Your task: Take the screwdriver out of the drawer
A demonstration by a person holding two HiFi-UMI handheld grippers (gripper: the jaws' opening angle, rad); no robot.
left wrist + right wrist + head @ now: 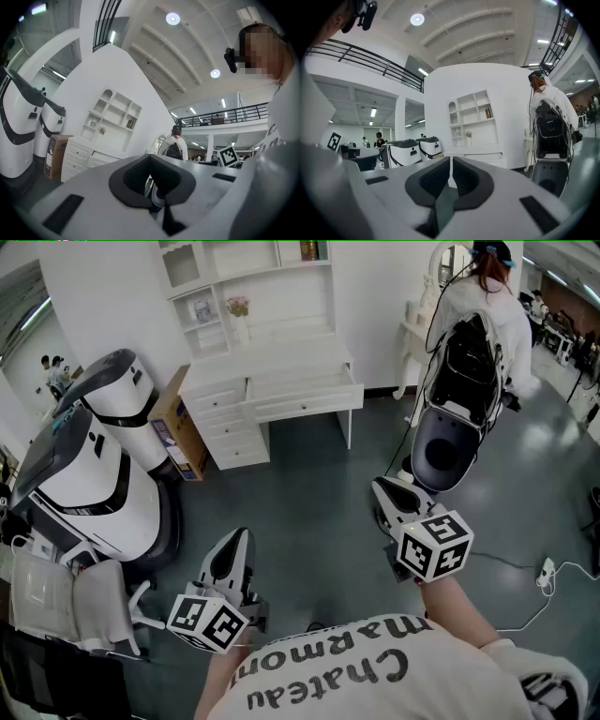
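Left hand-held gripper (239, 538) and right hand-held gripper (382, 488), seen from the head camera, are held low over the grey floor (309, 493). Each carries its marker cube at the near end, and each points away from the wearer toward the far wall. In each gripper's own view the two jaws meet along a thin seam, so both are closed with nothing between the pads. The white bench (281, 362) stands against the far wall. A stack of small drawers sits under its left part, and a white shelf unit (253, 277) rises from its back edge. One wide drawer (305, 390) is pulled out from the front edge of the bench toward its right corner, its pale interior open to view. The screwdriver cannot be made out inside it at this range. The drawer lies well apart from both grippers, straight ahead across bare floor. In the head view it sits above and roughly between them, a little nearer the line of the right one. In the right gripper view the drawer front shows just above the jaw tips. A cardboard box (178, 432) leans at the left end of the bench, beside two large white machines (94, 465). A person (487, 306) wearing a black backpack stands at the far right, back turned.
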